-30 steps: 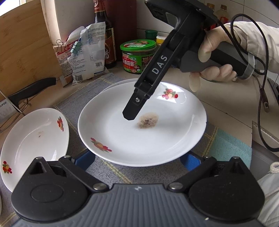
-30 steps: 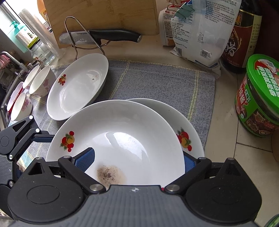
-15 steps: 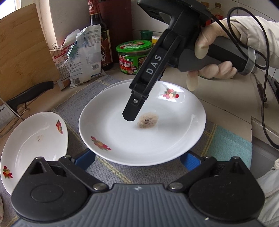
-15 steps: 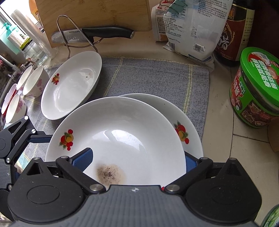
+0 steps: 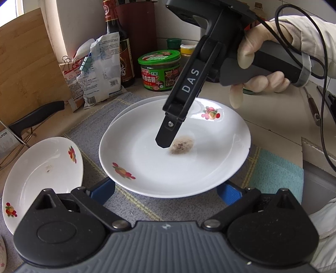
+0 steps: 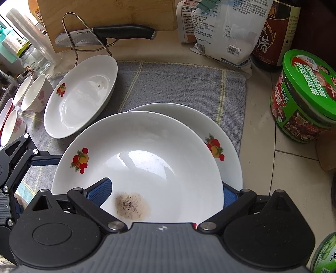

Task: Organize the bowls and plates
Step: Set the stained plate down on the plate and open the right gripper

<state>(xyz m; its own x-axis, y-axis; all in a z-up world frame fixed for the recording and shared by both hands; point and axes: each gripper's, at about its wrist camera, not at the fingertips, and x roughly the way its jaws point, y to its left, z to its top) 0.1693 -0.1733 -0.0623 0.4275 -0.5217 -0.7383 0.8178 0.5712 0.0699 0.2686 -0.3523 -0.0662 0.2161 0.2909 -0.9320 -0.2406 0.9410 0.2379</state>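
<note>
- We work over a grey cloth mat on a tiled counter, with a wooden cutting board and a knife on a wire stand at its far edge.
- The top plate, white with fruit prints and a brown peppery smear near its middle, sits stacked on a second plate, slightly off-centre so the lower rim shows beyond it.
- A third plate lies apart on the mat's left side, and the small bowls stand beyond it near the edge, not yet gathered.
- Our right gripper stands with jaws spread to their widest; one blue pad is over the top plate's bowl and the other outside its rim, pressing on nothing.
- Our left gripper is spread wide too, its blue pads on either side of the near rim and below it; we see no contact.
- Risks, as we judge them: with the stack off-centre, a pinch on the top rim could tip or slide that plate, or drag the lower one along.
- Glazed china is slick, so a shallow bite may slip and drop it.
- The green-lidded jar and the flour-like bag stand near; a wide swing could knock them.
- The smear could foul a pad.
</note>
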